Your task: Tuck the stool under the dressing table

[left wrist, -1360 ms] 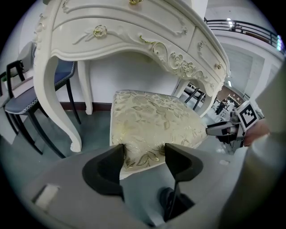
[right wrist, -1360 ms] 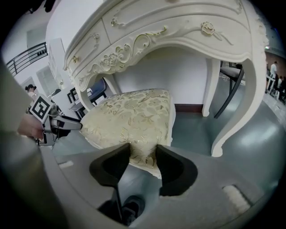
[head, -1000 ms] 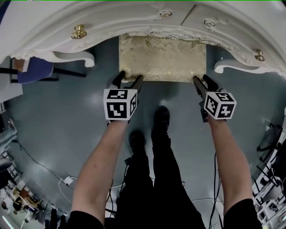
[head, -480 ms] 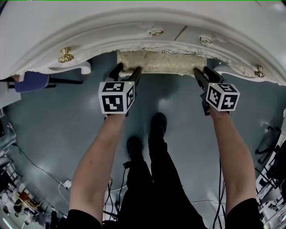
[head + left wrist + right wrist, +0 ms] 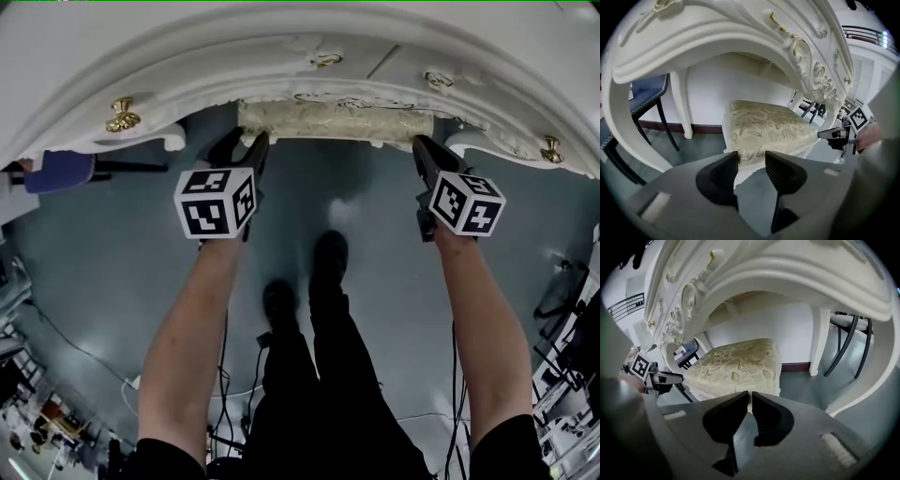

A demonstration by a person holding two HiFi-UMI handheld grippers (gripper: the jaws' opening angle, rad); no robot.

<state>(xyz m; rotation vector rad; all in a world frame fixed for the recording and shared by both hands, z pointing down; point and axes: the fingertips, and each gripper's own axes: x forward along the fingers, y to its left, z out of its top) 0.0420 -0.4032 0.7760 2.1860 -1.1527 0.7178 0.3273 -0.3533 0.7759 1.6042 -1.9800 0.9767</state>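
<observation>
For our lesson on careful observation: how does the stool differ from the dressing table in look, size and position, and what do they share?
The stool has a gold floral fabric seat; the dressing table is bare white with carved trim and gold knobs. The stool is lower and narrower; the dressing table arches over it. Both have white frames.

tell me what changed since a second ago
The stool slid further under the dressing table; only a strip of its seat shows now. The left tongs and right tongs are closing with nothing between them. The dressing table stayed put.
</observation>
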